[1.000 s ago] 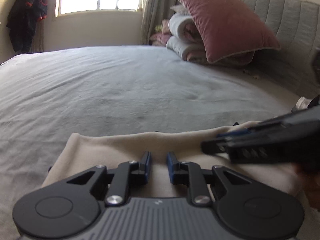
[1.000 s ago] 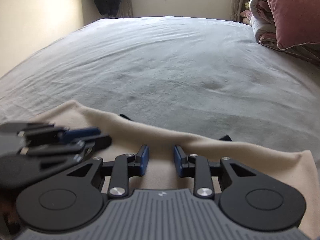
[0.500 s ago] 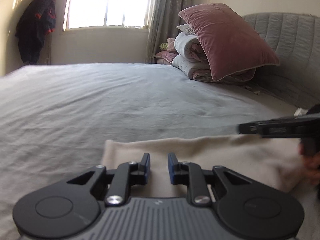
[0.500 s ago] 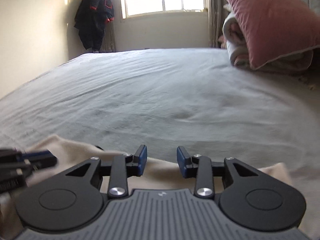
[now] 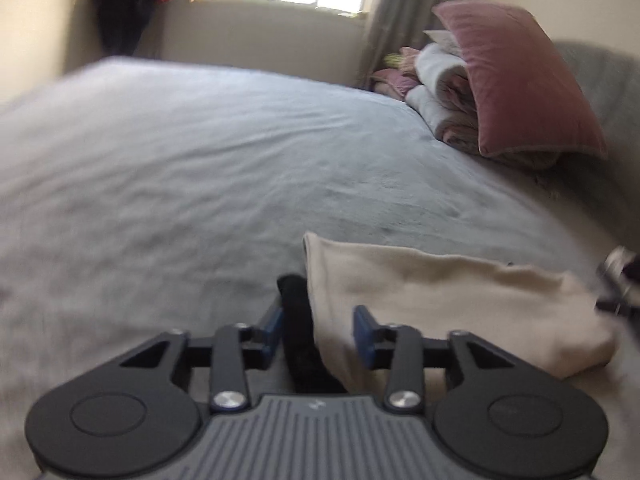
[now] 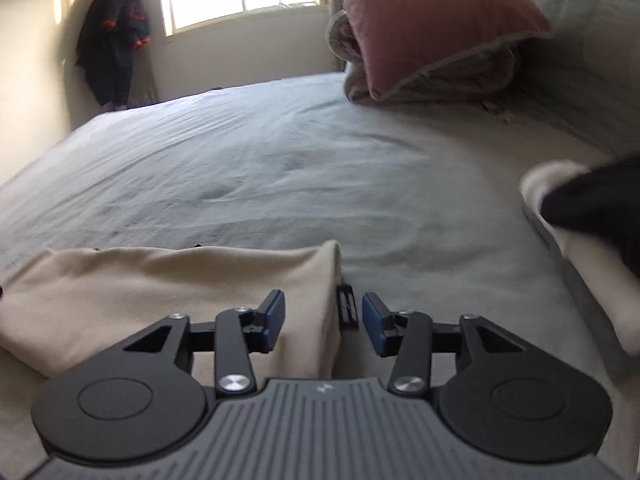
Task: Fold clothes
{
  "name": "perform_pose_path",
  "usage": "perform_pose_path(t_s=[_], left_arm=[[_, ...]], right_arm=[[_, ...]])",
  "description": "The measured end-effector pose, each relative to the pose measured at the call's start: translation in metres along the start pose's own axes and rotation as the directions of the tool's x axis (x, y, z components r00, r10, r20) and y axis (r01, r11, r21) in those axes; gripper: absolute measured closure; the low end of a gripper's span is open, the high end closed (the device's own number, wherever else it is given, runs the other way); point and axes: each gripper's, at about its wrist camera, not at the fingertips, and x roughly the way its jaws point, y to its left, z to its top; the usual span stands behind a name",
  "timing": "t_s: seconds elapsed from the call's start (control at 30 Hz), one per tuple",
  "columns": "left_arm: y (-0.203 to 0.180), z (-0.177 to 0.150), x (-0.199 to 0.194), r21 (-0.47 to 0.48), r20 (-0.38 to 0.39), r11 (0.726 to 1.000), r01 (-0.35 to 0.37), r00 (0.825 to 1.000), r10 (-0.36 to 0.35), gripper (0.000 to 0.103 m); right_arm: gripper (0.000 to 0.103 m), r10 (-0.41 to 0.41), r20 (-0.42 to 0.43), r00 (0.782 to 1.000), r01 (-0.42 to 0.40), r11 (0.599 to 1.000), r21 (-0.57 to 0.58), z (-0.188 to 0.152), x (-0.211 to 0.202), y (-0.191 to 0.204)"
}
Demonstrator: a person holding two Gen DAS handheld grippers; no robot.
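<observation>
**Figure: Both grippers releasing a folded cream garment on the bed.**
The cream garment (image 5: 452, 300) is lying folded on the grey bed (image 5: 200, 168), at 5 o'clock in the left view and 8 o'clock in the right. The left gripper (image 5: 318, 330) and right gripper (image 6: 323, 322) are each straddling one end, presumably after laying the fold; their fingers (image 6: 274, 314) have just been opening and are standing released, pressing nothing. A black tag (image 6: 347, 307) is showing by the garment's edge; its writing is unreadable.

Bare bedspread (image 5: 200, 184) ahead; pillow (image 5: 520, 80) far right
</observation>
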Motion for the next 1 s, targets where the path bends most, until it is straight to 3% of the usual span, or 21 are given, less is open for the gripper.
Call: perform_pose_path(t_s=[0.07,0.13,0.27,0.33,0.37,0.47,0.6,0.7,0.77,0.8,0.87,1.0], left_arm=[[0.01,-0.002,-0.009,-0.13,-0.052,0.991,0.024,0.998,-0.031,0.04],[0.019,-0.005,-0.014,-0.251,-0.087,0.966,0.057,0.993,-0.082,0.039],[0.021,-0.022,-0.006,-0.399,-0.128,0.904,0.153,0.967,-0.22,0.036],[0.019,-0.036,0.007,-0.459,-0.142,0.87,0.18,0.952,-0.272,0.036],[0.017,-0.043,0.013,-0.487,-0.135,0.852,0.19,0.948,-0.289,0.036],[0.017,-0.055,0.026,-0.55,-0.039,0.811,0.201,0.963,-0.265,0.037],[0.017,-0.066,0.037,-0.627,0.088,0.748,0.219,0.973,-0.211,0.039],[0.009,-0.069,0.041,-0.629,0.12,0.751,0.2,0.98,-0.16,0.05],[0.005,-0.07,0.043,-0.625,0.124,0.759,0.183,0.983,-0.135,0.059],[0.004,-0.07,0.043,-0.622,0.119,0.763,0.174,0.985,-0.128,0.067],[0.001,-0.069,0.044,-0.617,0.111,0.771,0.157,0.987,-0.113,0.075],[-0.004,-0.06,0.029,-0.597,0.1,0.79,0.14,0.99,-0.1,0.078]], right_arm=[[0.045,0.016,-0.036,0.999,-0.013,0.995,0.098,-0.002,-0.013,-0.009],[0.043,0.042,-0.07,0.997,-0.027,0.978,0.207,-0.006,-0.023,-0.018],[0.04,0.143,-0.111,0.983,-0.085,0.907,0.413,-0.024,-0.037,-0.031],[0.04,0.205,-0.094,0.974,-0.135,0.865,0.484,-0.04,-0.037,-0.032],[0.04,0.232,-0.08,0.969,-0.158,0.84,0.519,-0.047,-0.033,-0.033],[0.04,0.289,-0.027,0.957,-0.216,0.77,0.6,-0.065,-0.021,-0.032],[0.039,0.275,0.068,0.959,-0.261,0.763,0.591,-0.066,-0.005,-0.024],[0.042,0.241,0.118,0.963,-0.263,0.759,0.596,-0.065,0.003,-0.019],[0.067,0.219,0.116,0.969,-0.245,0.779,0.578,-0.064,0.008,-0.016],[0.069,0.214,0.118,0.97,-0.243,0.78,0.576,-0.065,0.009,-0.016],[0.076,0.212,0.122,0.97,-0.243,0.774,0.584,-0.067,0.008,-0.018],[0.078,0.21,0.104,0.972,-0.23,0.772,0.592,-0.057,-0.007,-0.017]])
